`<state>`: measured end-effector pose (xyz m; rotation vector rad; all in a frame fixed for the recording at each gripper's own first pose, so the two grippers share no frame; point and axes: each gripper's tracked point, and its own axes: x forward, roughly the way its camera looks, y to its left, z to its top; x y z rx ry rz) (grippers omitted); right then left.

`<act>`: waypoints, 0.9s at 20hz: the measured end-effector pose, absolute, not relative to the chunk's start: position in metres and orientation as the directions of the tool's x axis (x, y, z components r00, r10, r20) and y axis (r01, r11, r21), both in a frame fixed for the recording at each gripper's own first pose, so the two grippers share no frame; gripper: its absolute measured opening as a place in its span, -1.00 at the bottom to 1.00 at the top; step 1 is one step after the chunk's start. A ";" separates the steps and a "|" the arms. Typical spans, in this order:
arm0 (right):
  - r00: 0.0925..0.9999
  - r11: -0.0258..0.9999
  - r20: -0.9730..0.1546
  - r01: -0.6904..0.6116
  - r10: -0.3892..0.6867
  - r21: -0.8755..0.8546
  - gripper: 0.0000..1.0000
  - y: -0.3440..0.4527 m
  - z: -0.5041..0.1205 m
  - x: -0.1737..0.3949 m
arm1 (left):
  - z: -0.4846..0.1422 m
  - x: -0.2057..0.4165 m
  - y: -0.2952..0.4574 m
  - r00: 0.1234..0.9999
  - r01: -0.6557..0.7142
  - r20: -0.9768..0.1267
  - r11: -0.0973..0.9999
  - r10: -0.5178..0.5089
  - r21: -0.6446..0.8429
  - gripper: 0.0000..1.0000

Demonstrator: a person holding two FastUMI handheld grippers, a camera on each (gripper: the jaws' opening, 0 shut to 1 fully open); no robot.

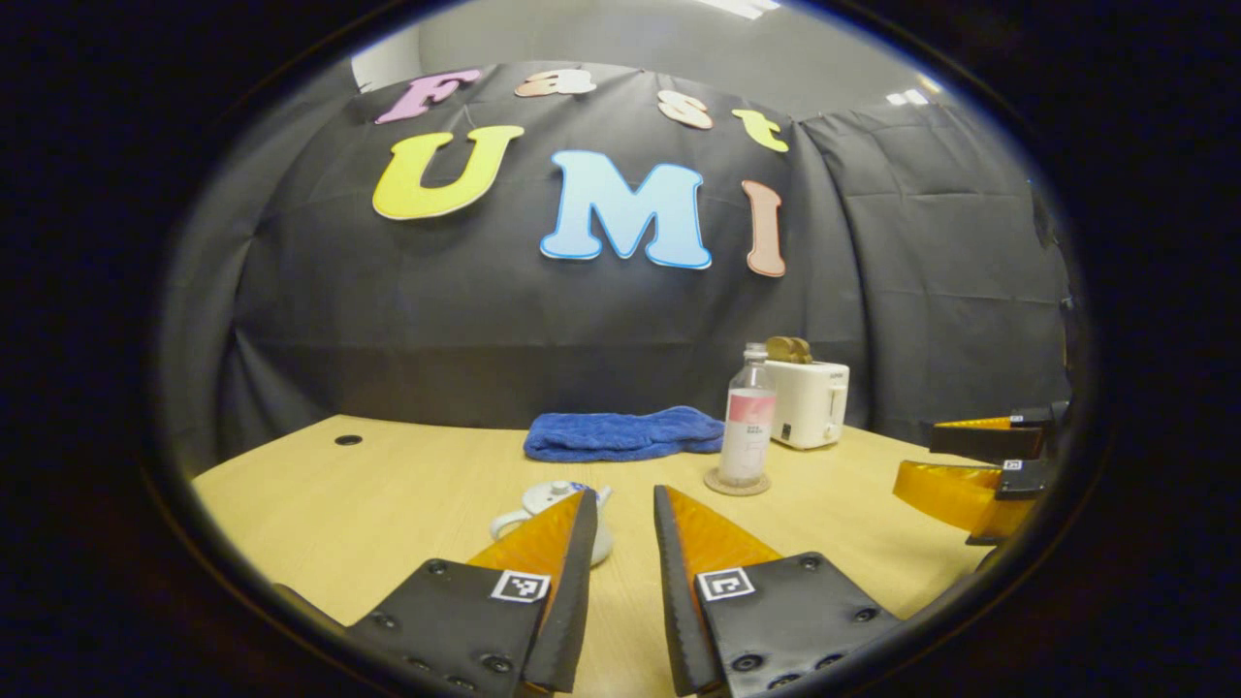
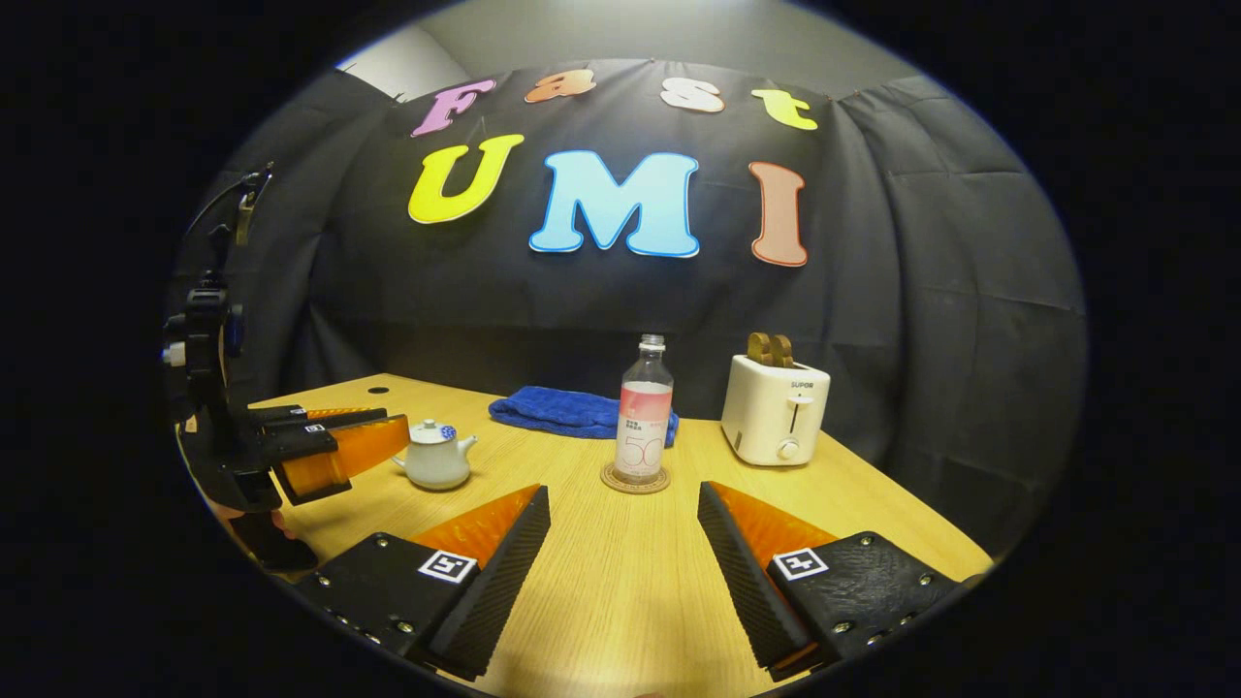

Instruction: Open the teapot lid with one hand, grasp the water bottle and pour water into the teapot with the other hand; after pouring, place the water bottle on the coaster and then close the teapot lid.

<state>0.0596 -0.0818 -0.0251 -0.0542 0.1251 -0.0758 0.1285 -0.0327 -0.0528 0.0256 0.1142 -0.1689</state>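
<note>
Both grippers are just hanging over the wooden table with nothing in them. In the left gripper view, the left gripper has its fingers parted a modest way, empty, and the teapot sits right past its left finger, partly hidden behind it; can't tell if they touch. The lid is on the pot. In the right gripper view, the right gripper is spread wider, also empty, aimed at the water bottle, which stands upright on the coaster a bit beyond the fingertips. The teapot is to the left of the bottle, with the left gripper just beside it on the near-left side. Farther back there's a blue towel behind the bottle and a white toaster off to the right.
</note>
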 end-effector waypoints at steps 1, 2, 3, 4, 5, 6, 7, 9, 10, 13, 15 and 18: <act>0.990 0.996 -0.117 0.069 -0.076 -0.060 0.90 -0.082 -0.022 0.052 | -0.051 0.121 -0.035 0.982 0.161 -0.111 0.986 -0.156 0.036 -0.10; 0.990 0.996 -0.119 0.064 -0.071 -0.060 0.90 -0.083 -0.023 0.045 | -0.050 0.113 -0.037 0.984 0.152 -0.105 0.987 -0.145 0.056 -0.05; 0.990 0.996 -0.122 0.058 -0.066 -0.064 0.90 -0.083 -0.022 0.038 | -0.048 0.105 -0.041 0.984 0.152 -0.099 0.986 -0.145 0.066 0.00; 0.990 0.996 -0.125 0.058 -0.067 -0.074 0.90 -0.084 -0.022 0.031 | -0.048 0.097 -0.045 0.984 0.155 -0.097 0.986 -0.149 0.064 0.00; 0.990 0.995 -0.125 0.059 -0.070 -0.086 0.90 -0.085 -0.021 0.026 | -0.047 0.091 -0.049 0.984 0.157 -0.094 0.986 -0.152 0.053 0.00; 0.990 0.994 -0.122 0.056 -0.067 -0.095 0.90 -0.084 -0.020 0.020 | -0.044 0.084 -0.053 0.984 0.159 -0.086 0.987 -0.155 0.040 0.00; 0.991 0.993 -0.120 0.051 -0.063 -0.102 0.90 -0.083 -0.020 0.015 | -0.040 0.078 -0.054 0.986 0.153 -0.076 0.988 -0.150 0.032 0.00; 0.991 0.993 -0.123 0.043 -0.057 -0.114 0.91 -0.080 -0.023 0.007 | -0.035 0.067 -0.054 0.988 0.139 -0.069 0.990 -0.137 0.023 0.00; 0.991 0.992 -0.123 0.042 -0.057 -0.122 0.90 -0.079 -0.023 0.003 | -0.032 0.063 -0.055 0.989 0.132 -0.066 0.991 -0.130 0.022 0.00; 0.993 0.992 -0.106 0.031 -0.045 -0.125 0.90 -0.073 -0.020 -0.004 | -0.024 0.045 -0.055 0.992 0.117 -0.050 0.992 -0.115 0.048 0.04; 0.995 0.994 -0.096 0.014 -0.024 -0.111 0.91 -0.066 -0.019 -0.007 | -0.020 0.038 -0.058 0.993 0.116 -0.035 0.992 -0.114 0.056 0.12; 0.997 0.994 -0.076 0.003 -0.011 -0.106 0.90 -0.062 -0.017 -0.009 | -0.016 0.026 -0.059 0.994 0.110 -0.026 0.992 -0.109 0.060 0.25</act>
